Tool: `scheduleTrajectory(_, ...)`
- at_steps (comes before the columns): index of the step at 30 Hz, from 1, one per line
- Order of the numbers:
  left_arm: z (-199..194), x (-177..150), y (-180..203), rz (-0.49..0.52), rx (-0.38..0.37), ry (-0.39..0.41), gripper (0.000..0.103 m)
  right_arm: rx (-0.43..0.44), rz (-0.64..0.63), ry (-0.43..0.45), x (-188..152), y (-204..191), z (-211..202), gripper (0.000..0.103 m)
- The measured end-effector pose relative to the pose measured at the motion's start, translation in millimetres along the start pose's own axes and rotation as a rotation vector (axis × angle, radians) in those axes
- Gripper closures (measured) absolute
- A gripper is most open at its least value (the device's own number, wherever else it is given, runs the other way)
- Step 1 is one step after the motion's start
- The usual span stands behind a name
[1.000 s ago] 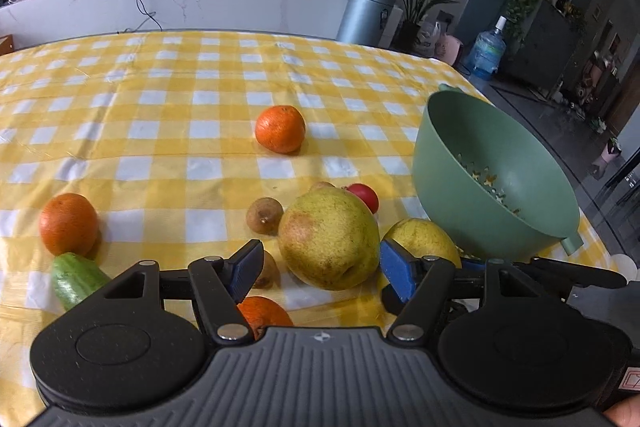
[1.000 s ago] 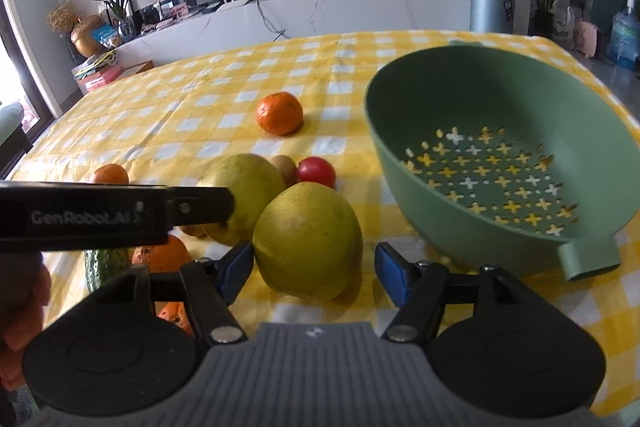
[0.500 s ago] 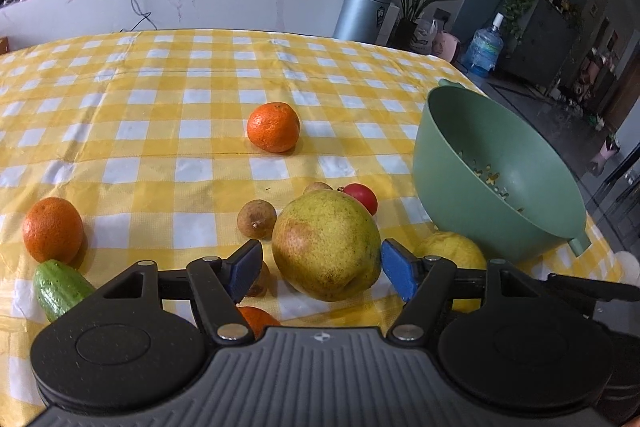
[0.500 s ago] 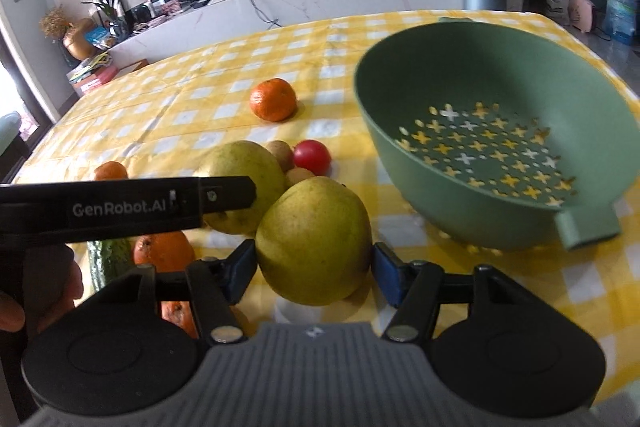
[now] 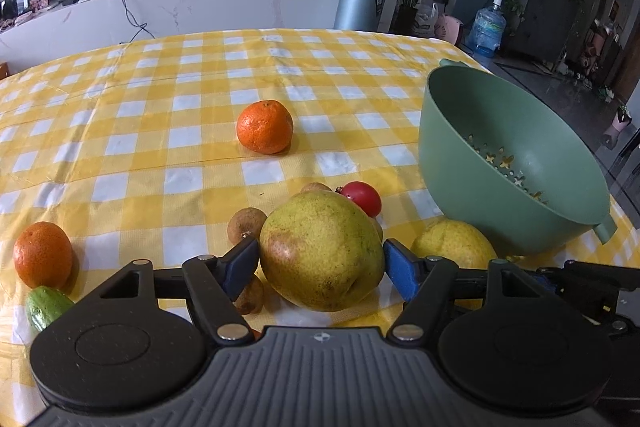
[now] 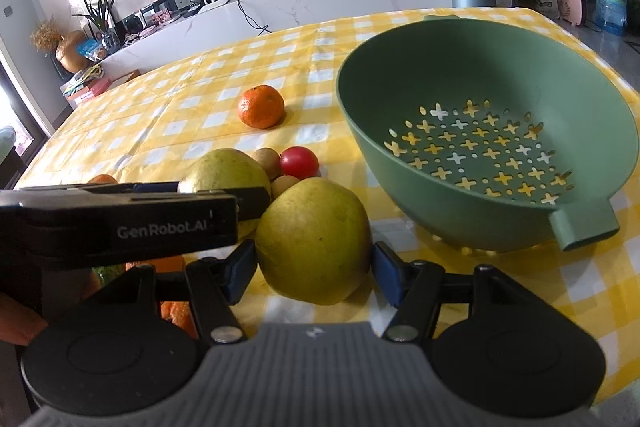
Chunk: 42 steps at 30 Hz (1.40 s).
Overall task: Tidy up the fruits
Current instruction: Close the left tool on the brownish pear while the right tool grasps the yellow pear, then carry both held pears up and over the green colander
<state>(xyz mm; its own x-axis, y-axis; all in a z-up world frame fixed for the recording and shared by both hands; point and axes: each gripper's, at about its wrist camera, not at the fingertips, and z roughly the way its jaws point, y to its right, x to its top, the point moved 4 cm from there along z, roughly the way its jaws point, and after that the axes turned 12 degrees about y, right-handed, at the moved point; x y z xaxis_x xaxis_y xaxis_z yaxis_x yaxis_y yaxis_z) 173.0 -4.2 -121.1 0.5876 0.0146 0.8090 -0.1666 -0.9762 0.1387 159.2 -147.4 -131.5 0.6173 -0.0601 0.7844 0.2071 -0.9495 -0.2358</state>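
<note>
Both grippers are closing around large yellow-green pears near the green colander (image 6: 480, 131), which is sitting empty at right. Left gripper (image 5: 320, 263) is bracketing one pear (image 5: 322, 251), right gripper (image 6: 312, 265) another (image 6: 314, 239); whether either has clenched, I cannot tell. No fruit is sorted yet.

Colander (image 6: 486, 131) right of pears (image 6: 314, 239), tangerine (image 6: 261, 107) behind.

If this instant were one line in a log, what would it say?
left tool: closing around blotchy pear | right tool: closing around yellow pear | green colander: empty

left tongs (image 5: 321, 265) – clamped, right tongs (image 6: 313, 264) – clamped
</note>
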Motion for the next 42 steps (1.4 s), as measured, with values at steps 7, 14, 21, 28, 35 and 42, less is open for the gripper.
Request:
scheduleTrajectory(7,-1.6,-0.9,0.4,0.001,-0.009,0.023,0.025,-0.004,-0.013,0.007,0.2,-1.4,0.8,0.043)
scheduleTrajectory(14,-5.6,-1.2,4.2,0.026,0.009,0.040,0.026,-0.002,-0.014,0.009,-0.1,-0.1,-2.0,0.043)
scheduleTrajectory(21,-19.8,3.3,1.9,0.023,0.046,0.082,0.026,0.008,-0.012,0.038,2.6,-1.4,-11.2,0.044)
scheduleTrajectory(28,-47.3,11.5,2.2,-0.021,0.053,0.119,0.026,0.046,-0.046,0.111,6.3,-6.8,-32.4,0.044)
scheduleTrajectory(35,-76.0,27.4,12.5,-0.022,0.062,0.171,0.026,0.072,-0.095,0.191,11.8,-12.7,-67.1,0.044)
scheduleTrajectory(42,-93.9,49.0,34.4,-0.010,0.020,0.212,0.026,0.054,-0.098,0.239,31.4,1.0,-101.5,0.043)
